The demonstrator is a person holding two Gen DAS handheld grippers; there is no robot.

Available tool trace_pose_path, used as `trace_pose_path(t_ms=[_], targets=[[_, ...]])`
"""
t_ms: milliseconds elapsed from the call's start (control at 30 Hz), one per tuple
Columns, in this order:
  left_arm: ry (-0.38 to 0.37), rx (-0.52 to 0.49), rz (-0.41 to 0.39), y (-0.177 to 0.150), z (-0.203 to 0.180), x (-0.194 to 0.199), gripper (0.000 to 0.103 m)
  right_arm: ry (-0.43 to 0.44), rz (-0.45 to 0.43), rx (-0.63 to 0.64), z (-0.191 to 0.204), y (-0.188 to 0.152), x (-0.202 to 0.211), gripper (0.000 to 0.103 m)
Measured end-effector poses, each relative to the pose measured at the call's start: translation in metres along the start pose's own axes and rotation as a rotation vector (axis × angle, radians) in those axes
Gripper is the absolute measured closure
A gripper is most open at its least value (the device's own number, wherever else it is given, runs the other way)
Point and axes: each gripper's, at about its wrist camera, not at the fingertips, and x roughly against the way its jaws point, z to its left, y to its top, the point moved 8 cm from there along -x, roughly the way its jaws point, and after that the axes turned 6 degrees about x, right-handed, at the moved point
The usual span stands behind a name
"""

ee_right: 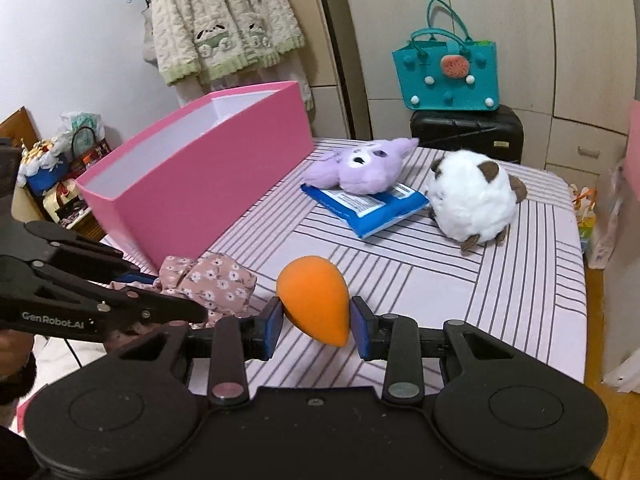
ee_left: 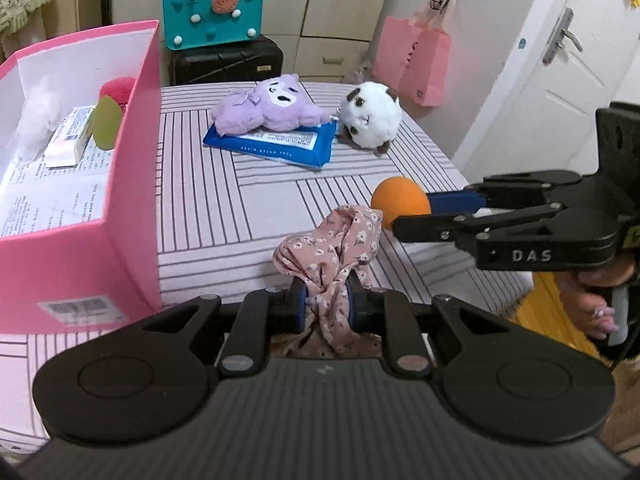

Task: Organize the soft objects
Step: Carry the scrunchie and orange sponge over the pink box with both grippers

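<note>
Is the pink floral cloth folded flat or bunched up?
Bunched up: the pink floral cloth hangs crumpled and gathered between the left gripper's blue pads.

Two plush toys (ee_right: 362, 170) (ee_right: 474, 198) — one wipes pack (ee_right: 370, 206) — one pink box (ee_right: 192, 192).

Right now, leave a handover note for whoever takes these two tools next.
Left tool: shut on the floral cloth.
Right tool: shut on the orange sponge.
Pink box, at the left of the table: a green sponge, a red puff and a white packet are already inside.
Left on the striped table: purple plush lying on the blue wipes pack, white plush beside them.
Next, probably: box the two held items, then the rest.
</note>
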Motion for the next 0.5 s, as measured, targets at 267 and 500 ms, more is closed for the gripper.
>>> trace_pose_path(t_ms=[267, 500], targets=[[0.027, -0.021, 0.006, -0.002, 0.019, 0.043, 0.086, 0.124, 0.053, 0.013, 0.038, 0.016, 0.019, 0.062], [0.006, 0.010, -0.039, 0.004, 0.041, 0.096, 0.086, 0.221, 0.085, 0.049, 0.076, 0.042, 0.020, 0.062]])
